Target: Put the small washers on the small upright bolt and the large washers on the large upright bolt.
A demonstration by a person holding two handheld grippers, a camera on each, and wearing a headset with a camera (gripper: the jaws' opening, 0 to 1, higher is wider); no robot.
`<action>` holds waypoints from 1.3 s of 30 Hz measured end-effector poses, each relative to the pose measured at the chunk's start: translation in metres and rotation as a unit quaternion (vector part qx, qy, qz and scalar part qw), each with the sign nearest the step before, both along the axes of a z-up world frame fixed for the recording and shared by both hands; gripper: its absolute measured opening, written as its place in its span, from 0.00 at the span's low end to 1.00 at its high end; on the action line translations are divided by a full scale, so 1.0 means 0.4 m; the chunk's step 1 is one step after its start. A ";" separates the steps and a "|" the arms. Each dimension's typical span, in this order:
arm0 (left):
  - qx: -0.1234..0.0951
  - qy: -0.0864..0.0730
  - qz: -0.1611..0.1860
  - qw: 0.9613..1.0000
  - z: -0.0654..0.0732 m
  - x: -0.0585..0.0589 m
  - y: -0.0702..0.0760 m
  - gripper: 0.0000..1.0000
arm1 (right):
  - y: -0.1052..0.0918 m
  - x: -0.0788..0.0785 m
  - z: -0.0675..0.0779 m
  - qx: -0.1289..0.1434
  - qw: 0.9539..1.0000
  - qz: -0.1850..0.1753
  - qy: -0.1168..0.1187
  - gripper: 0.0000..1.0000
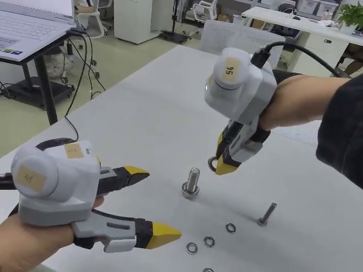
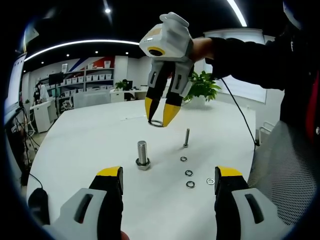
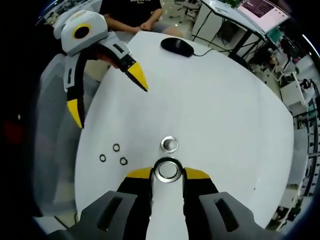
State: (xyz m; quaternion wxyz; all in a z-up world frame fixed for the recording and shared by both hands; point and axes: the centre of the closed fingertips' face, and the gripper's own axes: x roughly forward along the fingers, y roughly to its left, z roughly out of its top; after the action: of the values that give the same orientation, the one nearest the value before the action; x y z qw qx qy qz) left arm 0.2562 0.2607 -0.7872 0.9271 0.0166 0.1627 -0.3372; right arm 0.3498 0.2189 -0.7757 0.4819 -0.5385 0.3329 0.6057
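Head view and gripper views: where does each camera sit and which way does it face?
Head view: on the headset, looking forward and down at the table; left gripper, right gripper and a dark sleeve show.
Left gripper view: on the left gripper, looking across the table at the large bolt; own open jaws at bottom.
Right gripper view: on the right gripper, looking down on the large bolt; own jaws grip a large washer.
Shared: the large bolt.
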 end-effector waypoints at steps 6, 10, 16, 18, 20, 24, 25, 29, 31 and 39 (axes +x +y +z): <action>-0.001 0.002 0.002 1.000 -0.003 0.002 0.001 0.74 | 0.027 -0.001 -0.007 0.003 1.000 0.010 0.004 0.23; -0.002 0.001 0.005 1.000 -0.004 0.005 0.002 0.74 | 0.039 0.000 -0.010 0.002 1.000 0.014 0.006 0.23; -0.004 0.001 0.009 1.000 -0.004 0.009 0.006 0.74 | 0.046 0.000 -0.028 -0.007 1.000 0.020 0.011 0.23; -0.005 0.001 0.009 1.000 -0.004 0.009 0.007 0.74 | 0.052 0.003 -0.036 -0.009 1.000 0.020 0.014 0.23; -0.005 0.001 0.010 1.000 -0.005 0.010 0.008 0.74 | 0.057 0.002 -0.042 -0.010 1.000 0.021 0.016 0.23; -0.006 0.002 0.011 1.000 -0.007 0.011 0.010 0.74 | 0.065 0.001 -0.056 -0.014 0.999 0.026 0.021 0.23; -0.007 0.002 0.011 1.000 -0.007 0.011 0.010 0.74 | 0.067 0.002 -0.059 -0.015 0.999 0.026 0.021 0.23; -0.008 0.002 0.013 1.000 -0.008 0.012 0.013 0.74 | 0.068 0.003 -0.067 -0.018 0.999 0.027 0.024 0.23; -0.008 0.003 0.014 1.000 -0.008 0.013 0.014 0.74 | 0.068 0.003 -0.070 -0.019 0.999 0.028 0.025 0.23; -0.009 0.005 0.016 1.000 -0.013 0.013 0.017 0.74 | 0.068 0.008 -0.088 -0.026 0.999 0.028 0.027 0.23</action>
State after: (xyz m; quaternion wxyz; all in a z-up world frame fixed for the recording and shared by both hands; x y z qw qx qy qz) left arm 0.2615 0.2676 -0.7925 0.9317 0.0040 0.1646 -0.3238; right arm 0.3528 0.2460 -0.8109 0.4418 -0.5432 0.3462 0.6244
